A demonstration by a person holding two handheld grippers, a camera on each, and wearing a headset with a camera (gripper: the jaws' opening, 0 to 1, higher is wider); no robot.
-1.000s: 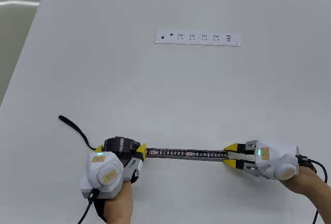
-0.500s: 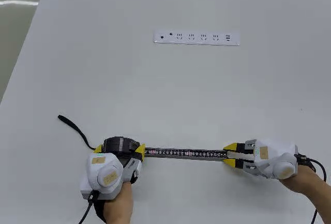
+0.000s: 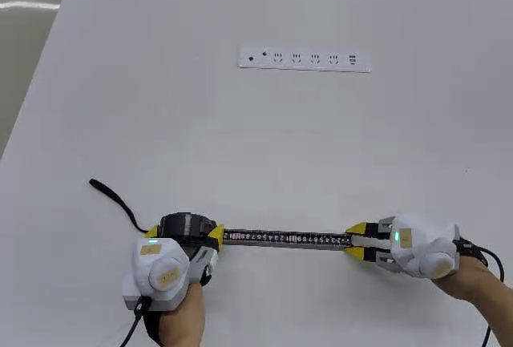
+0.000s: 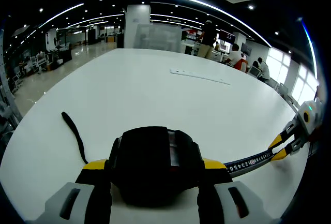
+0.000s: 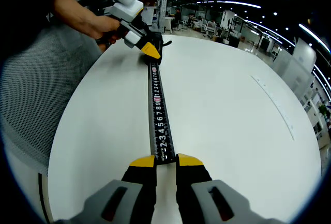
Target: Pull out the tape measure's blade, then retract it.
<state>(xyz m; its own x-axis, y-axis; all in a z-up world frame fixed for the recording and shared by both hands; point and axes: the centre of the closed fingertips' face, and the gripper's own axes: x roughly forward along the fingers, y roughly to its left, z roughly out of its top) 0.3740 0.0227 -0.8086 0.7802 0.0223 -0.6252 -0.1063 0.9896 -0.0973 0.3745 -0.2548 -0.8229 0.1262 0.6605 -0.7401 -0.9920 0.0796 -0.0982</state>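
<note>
Tape measure was clamped at 7 o'clock on the table by the left gripper. The blade was stretched toward 3 o'clock, its tip pinched by the right gripper. Released abruptly, it could whip back and kink.

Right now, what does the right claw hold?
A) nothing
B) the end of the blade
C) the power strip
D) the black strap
B: the right claw is shut on the end of the blade, which stretches back to the case held in the left claw.
</note>
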